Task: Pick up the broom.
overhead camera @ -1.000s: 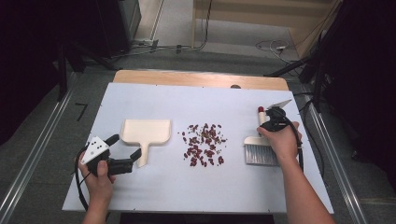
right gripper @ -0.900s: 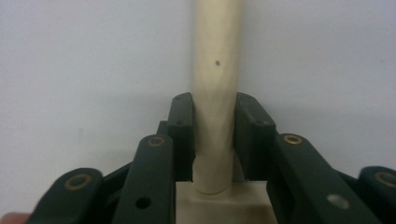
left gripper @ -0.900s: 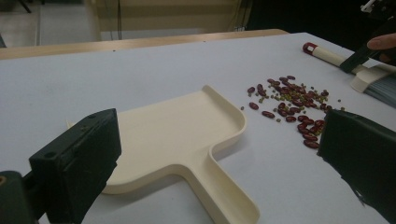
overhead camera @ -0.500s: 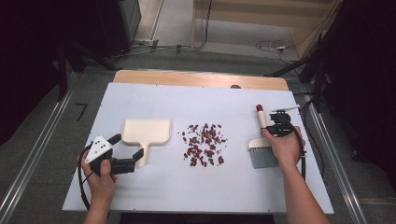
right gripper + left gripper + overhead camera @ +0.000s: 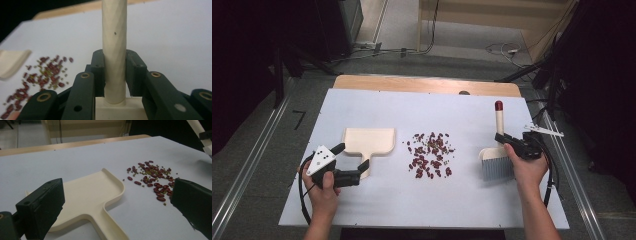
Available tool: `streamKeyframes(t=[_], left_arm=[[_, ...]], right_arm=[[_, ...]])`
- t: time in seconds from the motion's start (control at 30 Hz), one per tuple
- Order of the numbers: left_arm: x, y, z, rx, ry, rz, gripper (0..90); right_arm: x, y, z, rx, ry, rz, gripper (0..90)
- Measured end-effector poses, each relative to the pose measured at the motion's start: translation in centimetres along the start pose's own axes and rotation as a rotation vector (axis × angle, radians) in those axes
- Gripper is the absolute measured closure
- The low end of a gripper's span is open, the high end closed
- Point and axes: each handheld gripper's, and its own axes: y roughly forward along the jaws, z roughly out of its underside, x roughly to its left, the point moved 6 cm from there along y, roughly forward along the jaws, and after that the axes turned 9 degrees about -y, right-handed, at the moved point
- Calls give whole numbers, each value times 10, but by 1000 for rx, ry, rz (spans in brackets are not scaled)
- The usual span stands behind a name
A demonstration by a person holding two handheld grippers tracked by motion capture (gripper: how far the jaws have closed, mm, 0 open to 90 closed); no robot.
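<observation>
Here, a person sits at a white table (image 5: 362,210) with a two-jaw gripper in each hand.

Right gripper: the right gripper (image 5: 507,141) is clenched around the handle of a small brush (image 5: 498,150); in the right gripper view the two black jaws press the pale round handle from both sides, just above the brush's block-shaped head.

Brush: it stands upright on its bristles near the table's right edge, with a dark red cap on the handle tip.

Left gripper: the left gripper (image 5: 354,162) has its jaws spread wide and grasps nothing; they sit either side of the dustpan's short handle.

Dustpan: the dustpan (image 5: 368,142) lies flat on the left part of the table, a cream tray with a raised, rounded rim and smooth matte surface.

Beans: a loose scatter of beans (image 5: 430,155) lies between dustpan and brush, glossy dark red kidney shapes mixed with tiny greenish round ones.

Step in hand: probably taking hold of the dustpan so the beans can be swept into it.

Doing it well: close squarely on the handle, keep the pan's lip flat on the table, then brush in short low strokes, since the smooth round beans will likely roll.
</observation>
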Motion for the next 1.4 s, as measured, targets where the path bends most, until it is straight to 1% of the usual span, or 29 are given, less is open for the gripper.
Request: streamKeyframes(t=[0.07,0.1,0.17,0.23,0.27,0.33,0.43,0.5,0.53,0.57,0.7,0.8,0.83,0.9,1.0,1.07,1.13,1.17,1.2,1.33,1.4], left_arm=[[-3,0,-1,-2,2,6,0],[-4,1,-2,-3,0,9,0],[-6,0,-4,-9,-2,14,0],[-9,1,-7,-14,6,12,0],[-10,1,-8,-13,13,15,0],[-14,1,-12,-22,12,20,0],[-21,1,-17,-28,18,33,0],[-27,0,-20,-38,21,36,0],[-30,0,-22,-42,22,37,0],[-32,0,-23,-43,25,37,0],[-43,2,-28,-49,25,56,0],[-55,3,-31,-46,36,90,0],[-59,4,-32,-50,42,98,0],[-68,4,-35,-55,44,117,0],[-81,6,-38,-54,46,139,4],[-89,9,-39,-46,39,151,17],[-97,12,-39,-34,31,173,18],[-100,13,-39,-30,28,183,21],[-103,15,-38,-23,20,188,30],[-114,19,-37,-4,-5,231,44],[-118,21,-36,1,-16,238,64]], right_arm=[[3,-8,-2,-52,5,-16,701],[4,-13,-3,-93,0,-35,701],[5,-20,-6,-139,6,-47,701],[8,-28,-11,-212,-13,-74,701],[10,-32,-13,-225,-12,-78,701],[15,-37,-18,-263,-27,-87,701],[26,-44,-25,-304,-47,-119,701],[35,-46,-30,-331,-69,-142,701],[40,-47,-32,-345,-87,-146,701],[45,-47,-34,-358,-109,-139,701],[68,-46,-41,-377,-177,-174,701],[84,-43,-44,-390,-221,-208,701],[89,-42,-45,-386,-228,-226,700],[100,-40,-47,-397,-257,-242,700],[116,-38,-48,-413,-283,-270,700],[127,-36,-48,-422,-295,-287,700],[137,-33,-48,-427,-324,-299,700],[143,-32,-48,-426,-330,-308,700],[147,-31,-47,-432,-342,-313,700],[167,-25,-44,-444,-377,-343,700],[175,-23,-41,-444,-395,-352,700]])
